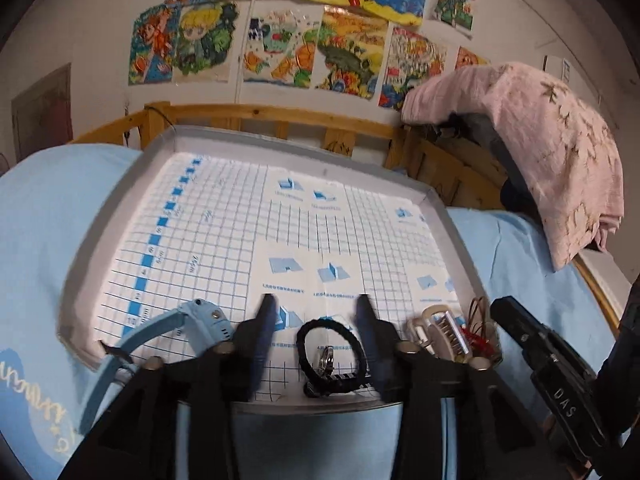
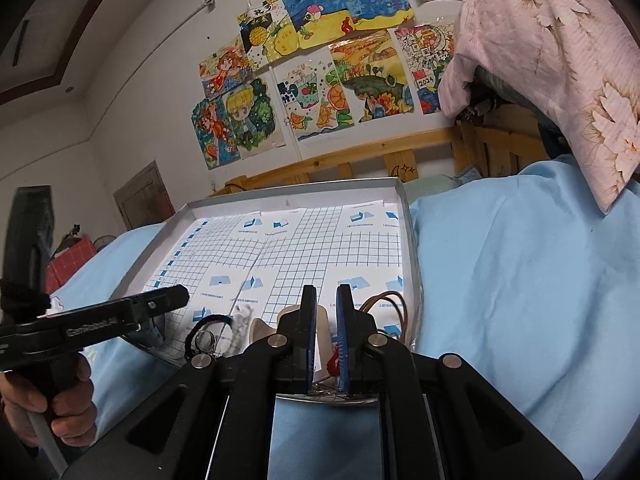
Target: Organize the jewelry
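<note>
A shallow grey tray (image 1: 120, 208) lined with blue-grid paper lies on a blue bedsheet. At its near edge lie a black braided bracelet (image 1: 332, 354) with a silver ring (image 1: 326, 360) inside it, a light blue watch (image 1: 200, 320) at the left, a beige hair clip (image 1: 438, 330), and brown bangles (image 1: 478, 310) with something red at the right. My left gripper (image 1: 316, 312) is open, its fingers either side of the bracelet. My right gripper (image 2: 325, 320) has its jaws close together over the beige clip (image 2: 322, 336); whether they grip it is unclear.
The tray (image 2: 408, 216) rests on a bed with a wooden rail (image 1: 280, 114) behind it. A pink floral blanket (image 1: 552, 152) hangs over the right end. Drawings cover the wall. The right gripper's body (image 1: 552, 364) is at the tray's right corner.
</note>
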Demonstrator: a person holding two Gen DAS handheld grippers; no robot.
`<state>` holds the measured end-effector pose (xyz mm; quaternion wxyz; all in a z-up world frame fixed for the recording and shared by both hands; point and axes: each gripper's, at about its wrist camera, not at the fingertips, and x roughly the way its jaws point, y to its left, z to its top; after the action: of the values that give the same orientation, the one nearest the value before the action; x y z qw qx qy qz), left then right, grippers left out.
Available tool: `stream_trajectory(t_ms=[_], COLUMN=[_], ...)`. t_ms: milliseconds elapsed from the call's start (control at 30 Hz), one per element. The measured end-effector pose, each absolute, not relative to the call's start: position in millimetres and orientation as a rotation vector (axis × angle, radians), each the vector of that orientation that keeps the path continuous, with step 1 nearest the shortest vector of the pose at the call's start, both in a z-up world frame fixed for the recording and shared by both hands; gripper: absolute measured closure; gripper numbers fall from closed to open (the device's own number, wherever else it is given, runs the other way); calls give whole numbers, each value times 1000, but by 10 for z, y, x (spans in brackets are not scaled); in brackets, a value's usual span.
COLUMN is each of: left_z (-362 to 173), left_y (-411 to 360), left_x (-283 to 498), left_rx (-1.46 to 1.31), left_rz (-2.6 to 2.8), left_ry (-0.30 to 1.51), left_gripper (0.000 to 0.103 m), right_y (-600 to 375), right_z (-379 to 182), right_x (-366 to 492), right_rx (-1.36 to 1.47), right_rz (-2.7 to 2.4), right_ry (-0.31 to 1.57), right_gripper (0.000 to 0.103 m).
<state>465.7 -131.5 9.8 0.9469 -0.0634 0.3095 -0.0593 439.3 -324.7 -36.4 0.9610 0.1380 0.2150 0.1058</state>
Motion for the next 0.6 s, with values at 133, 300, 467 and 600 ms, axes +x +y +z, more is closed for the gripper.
stream_trajectory(t_ms=[133, 300, 467, 600], left_z=[254, 496, 753, 967], left_y=[-1267, -1186, -1050, -909], left_x=[4480, 4203, 3851, 3543], left_rx=[-126, -109, -131, -165], left_rz=[-108, -74, -37, -24], left_ry=[577, 494, 397, 348], left_gripper=[47, 16, 0, 0], right_y=[-3268, -3283, -3265, -3190], right_z=[-307, -110, 232, 485], right_x=[4327, 4152, 3841, 3484], right_rx=[275, 240, 217, 188], right_rz=[204, 179, 171, 173], right_ry=[412, 359, 304, 260], right_gripper=[68, 54, 34, 20])
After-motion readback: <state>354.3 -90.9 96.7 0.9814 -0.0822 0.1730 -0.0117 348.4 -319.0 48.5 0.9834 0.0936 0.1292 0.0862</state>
